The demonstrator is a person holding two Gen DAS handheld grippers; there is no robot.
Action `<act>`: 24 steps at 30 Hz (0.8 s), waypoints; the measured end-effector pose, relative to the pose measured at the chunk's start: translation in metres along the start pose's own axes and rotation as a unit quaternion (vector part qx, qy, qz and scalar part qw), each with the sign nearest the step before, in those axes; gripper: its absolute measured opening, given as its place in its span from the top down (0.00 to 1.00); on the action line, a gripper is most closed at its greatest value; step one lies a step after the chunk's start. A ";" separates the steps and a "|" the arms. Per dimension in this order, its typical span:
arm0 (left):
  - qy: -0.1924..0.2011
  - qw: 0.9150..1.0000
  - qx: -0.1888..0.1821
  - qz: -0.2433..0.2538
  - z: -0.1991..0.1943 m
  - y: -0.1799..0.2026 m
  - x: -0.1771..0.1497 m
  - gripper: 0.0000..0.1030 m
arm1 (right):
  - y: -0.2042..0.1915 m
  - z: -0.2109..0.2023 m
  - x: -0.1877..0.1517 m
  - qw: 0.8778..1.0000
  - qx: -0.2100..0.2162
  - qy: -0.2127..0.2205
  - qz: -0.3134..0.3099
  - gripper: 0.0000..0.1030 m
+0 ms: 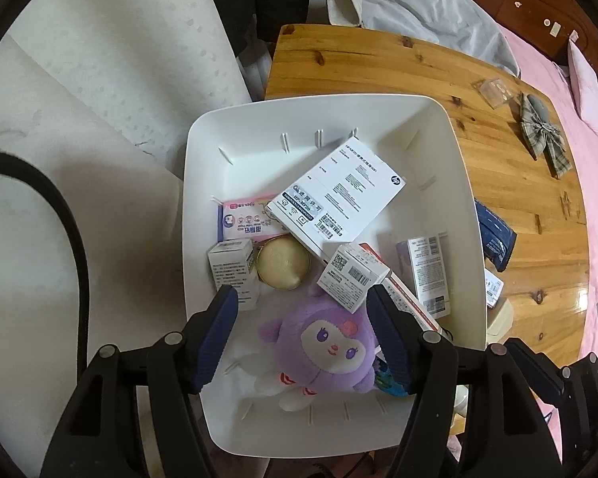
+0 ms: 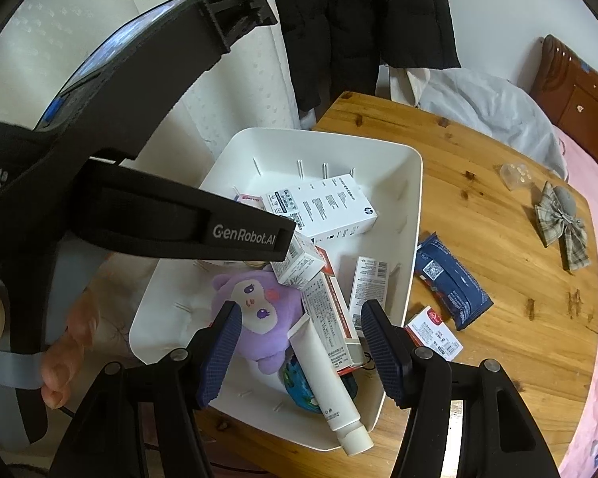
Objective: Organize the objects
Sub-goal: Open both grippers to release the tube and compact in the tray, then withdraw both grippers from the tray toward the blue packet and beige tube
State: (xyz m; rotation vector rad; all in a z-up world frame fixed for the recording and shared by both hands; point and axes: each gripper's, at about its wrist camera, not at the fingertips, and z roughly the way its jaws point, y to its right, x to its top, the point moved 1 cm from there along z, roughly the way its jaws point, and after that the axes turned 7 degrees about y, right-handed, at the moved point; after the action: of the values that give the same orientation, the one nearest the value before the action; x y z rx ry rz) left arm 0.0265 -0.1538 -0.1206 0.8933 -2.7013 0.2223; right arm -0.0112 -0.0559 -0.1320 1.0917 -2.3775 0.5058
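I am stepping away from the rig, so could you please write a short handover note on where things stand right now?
Left gripper: open, empty, above the purple plush toy in the white bin.
Right gripper: open, empty, over the bin's near end by the white tube.
Done: the bin holds the plush, the large white box, several small boxes, a round tin and the tube.
Left: on the wooden table, the dark blue packet, a small red-and-white box, the plaid bow and a small clear bag.

I saw wooden table [image 2: 478, 215] carrying white bin [image 2: 414, 183], blue packet [image 2: 450, 279], plaid bow [image 2: 566, 231], red-white box [image 2: 438, 332].
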 end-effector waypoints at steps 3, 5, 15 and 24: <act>0.001 1.000 0.001 0.000 -0.002 0.001 0.001 0.31 | 0.002 -0.003 0.000 1.000 -0.002 0.005 0.001 0.38; 0.004 1.000 0.001 0.001 -0.003 0.002 0.001 0.31 | 0.003 -0.006 0.000 1.000 -0.002 0.009 0.003 0.38; 0.018 1.000 0.002 0.004 -0.014 0.008 0.003 0.31 | 0.008 -0.025 -0.001 0.999 -0.003 0.038 0.003 0.38; 0.066 0.998 -0.011 0.014 -0.048 0.023 0.012 0.31 | 0.032 -0.066 0.002 0.992 -0.026 0.116 0.031 0.38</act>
State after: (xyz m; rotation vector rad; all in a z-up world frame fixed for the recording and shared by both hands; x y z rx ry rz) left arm 0.0138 -0.1313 -0.0728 0.8062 -2.5911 0.2480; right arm -0.0194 -0.0037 -0.0808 0.8887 -2.2133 0.5577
